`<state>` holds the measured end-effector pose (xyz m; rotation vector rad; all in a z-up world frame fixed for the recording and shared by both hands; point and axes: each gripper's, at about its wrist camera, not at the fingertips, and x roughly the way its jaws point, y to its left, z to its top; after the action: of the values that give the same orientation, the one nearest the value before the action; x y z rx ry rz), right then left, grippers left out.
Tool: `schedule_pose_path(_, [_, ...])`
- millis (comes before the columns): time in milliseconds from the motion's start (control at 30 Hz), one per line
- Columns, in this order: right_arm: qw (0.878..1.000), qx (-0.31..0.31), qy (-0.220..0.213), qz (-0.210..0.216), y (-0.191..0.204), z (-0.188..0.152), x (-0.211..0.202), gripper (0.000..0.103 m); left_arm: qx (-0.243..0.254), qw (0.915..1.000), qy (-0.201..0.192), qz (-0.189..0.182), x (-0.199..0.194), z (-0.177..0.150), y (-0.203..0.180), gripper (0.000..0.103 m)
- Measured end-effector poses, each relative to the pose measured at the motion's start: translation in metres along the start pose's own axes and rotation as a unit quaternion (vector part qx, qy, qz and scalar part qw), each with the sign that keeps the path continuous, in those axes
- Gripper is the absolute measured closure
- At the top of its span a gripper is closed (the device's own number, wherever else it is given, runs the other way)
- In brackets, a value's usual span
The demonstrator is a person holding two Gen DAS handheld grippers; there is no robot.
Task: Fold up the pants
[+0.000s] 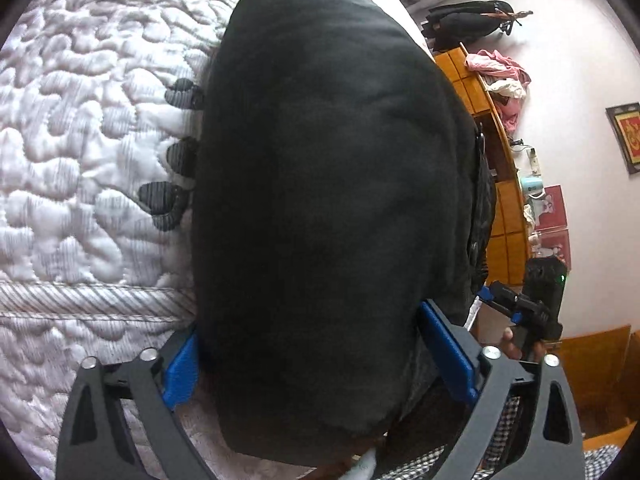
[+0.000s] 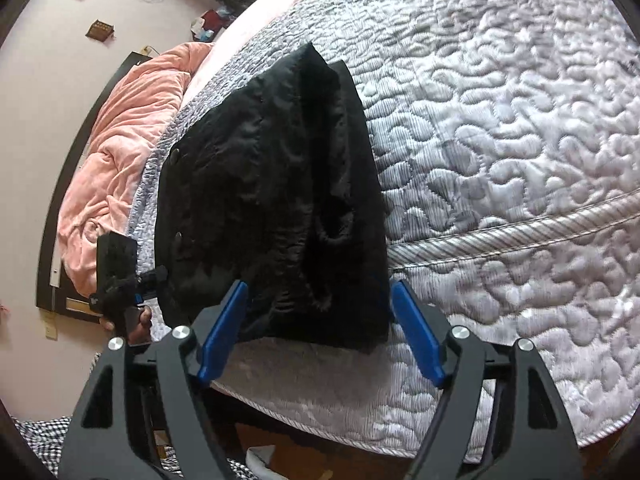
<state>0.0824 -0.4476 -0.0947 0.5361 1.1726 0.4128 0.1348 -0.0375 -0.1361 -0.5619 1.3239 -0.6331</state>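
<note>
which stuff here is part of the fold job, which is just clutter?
Job: black pants, folded on the quilted mattress; left claw and right claw, both open.

Clutter: pink blanket, pink clothes on the wooden shelf, framed picture.

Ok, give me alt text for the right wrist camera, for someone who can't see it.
Folded black pants lie on a white quilted mattress, with the right gripper open just in front, its blue fingers either side of the near edge. A pink blanket is bunched at the left.
</note>
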Motion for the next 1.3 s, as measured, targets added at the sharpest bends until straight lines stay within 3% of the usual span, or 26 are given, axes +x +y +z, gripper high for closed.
schedule_pose_path(133, [1.000, 0.003, 0.012, 0.018, -0.006, 0.007, 0.007, 0.025, 0.004, 0.9999, -0.011, 0.008, -0.009, 0.001, -0.001, 0.030])
schedule_pose_path(233, [0.999, 0.012, 0.021, 0.040, -0.015, 0.013, 0.015, 0.023, 0.002, 0.9999, -0.013, 0.009, -0.012, 0.002, 0.002, 0.036])
schedule_pose_path(367, [0.996, 0.027, 0.041, 0.073, -0.026, 0.017, 0.027, 0.022, -0.006, 0.9999, -0.013, 0.004, -0.010, 0.003, 0.004, 0.035])
schedule_pose_path(567, [0.990, 0.030, 0.065, 0.119, -0.032, 0.022, 0.051, 0.021, -0.037, 0.9992, -0.010, -0.008, -0.002, 0.009, 0.011, 0.025])
schedule_pose_path(600, [0.990, 0.029, 0.064, 0.122, -0.033, 0.022, 0.051, 0.022, -0.051, 0.9985, -0.011, -0.016, 0.001, 0.011, 0.013, 0.022])
schedule_pose_path(700, [0.988, 0.032, 0.048, 0.142, -0.034, 0.019, 0.047, 0.043, -0.059, 0.9981, -0.018, -0.008, 0.006, 0.009, 0.005, 0.021])
schedule_pose_path(767, [0.989, 0.024, 0.031, 0.145, -0.032, 0.014, 0.036, 0.060, -0.053, 0.9983, -0.025, 0.002, 0.004, 0.007, -0.002, 0.025])
schedule_pose_path(833, [0.989, 0.017, 0.019, 0.147, -0.025, 0.011, 0.025, 0.066, -0.051, 0.9979, -0.040, -0.003, -0.002, 0.006, -0.008, 0.043])
schedule_pose_path(933, [0.992, -0.014, 0.004, 0.128, -0.003, 0.009, 0.012, 0.069, -0.058, 0.9967, -0.055, -0.011, -0.010, 0.006, -0.012, 0.057])
schedule_pose_path(1167, [0.991, -0.100, -0.040, 0.080, 0.051, 0.030, -0.027, 0.071, -0.027, 0.9927, -0.116, -0.013, -0.025, 0.017, -0.038, 0.063])
schedule_pose_path(1300, [0.988, -0.133, -0.057, 0.060, 0.071, 0.067, -0.040, 0.071, -0.023, 0.9898, -0.139, -0.020, -0.031, 0.049, -0.052, 0.063])
